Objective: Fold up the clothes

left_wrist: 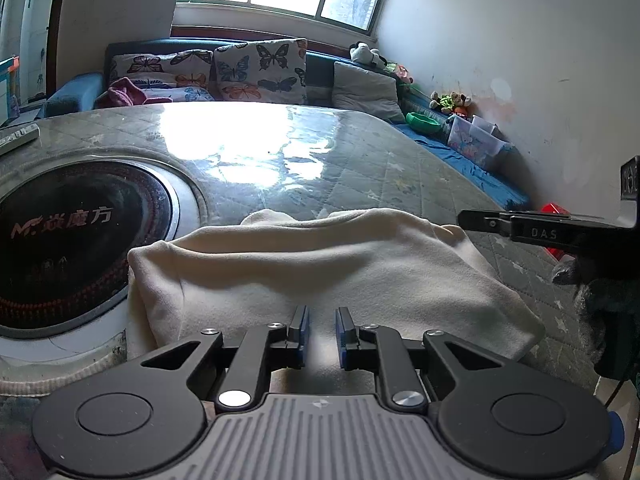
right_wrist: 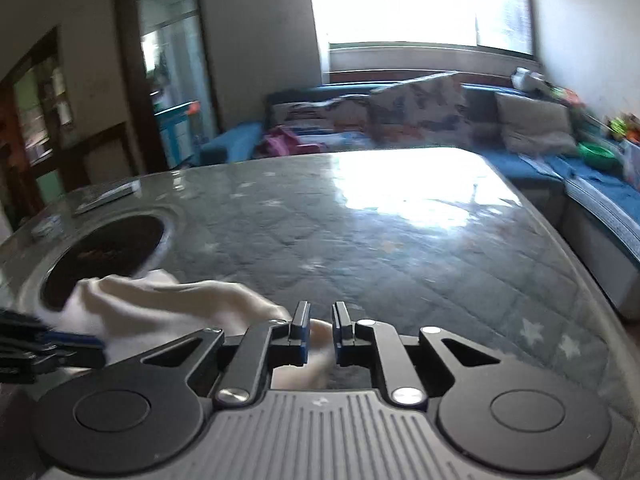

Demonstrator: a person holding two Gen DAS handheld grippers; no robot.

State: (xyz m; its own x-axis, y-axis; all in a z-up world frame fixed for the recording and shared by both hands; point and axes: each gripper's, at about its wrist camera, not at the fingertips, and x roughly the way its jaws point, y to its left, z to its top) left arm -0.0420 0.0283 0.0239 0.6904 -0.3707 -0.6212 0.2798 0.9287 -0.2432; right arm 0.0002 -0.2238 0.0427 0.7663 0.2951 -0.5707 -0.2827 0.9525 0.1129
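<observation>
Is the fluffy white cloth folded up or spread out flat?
Folded, roughly. The cream fleece cloth lies doubled into a bundle on the quilted grey table, its layered edge showing at the left.

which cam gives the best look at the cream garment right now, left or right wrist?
Left wrist. The cream garment lies nearly whole and sharp on the table, beyond the left gripper. The right wrist view is blurred, showing only a bunched end, partly hidden behind the right gripper.

On my right gripper (left_wrist: 464,217) I can read "DAS" in pale letters. The round black cooktop (left_wrist: 76,236) set into the table's left edge carries a logo "MF" followed by Chinese characters
</observation>
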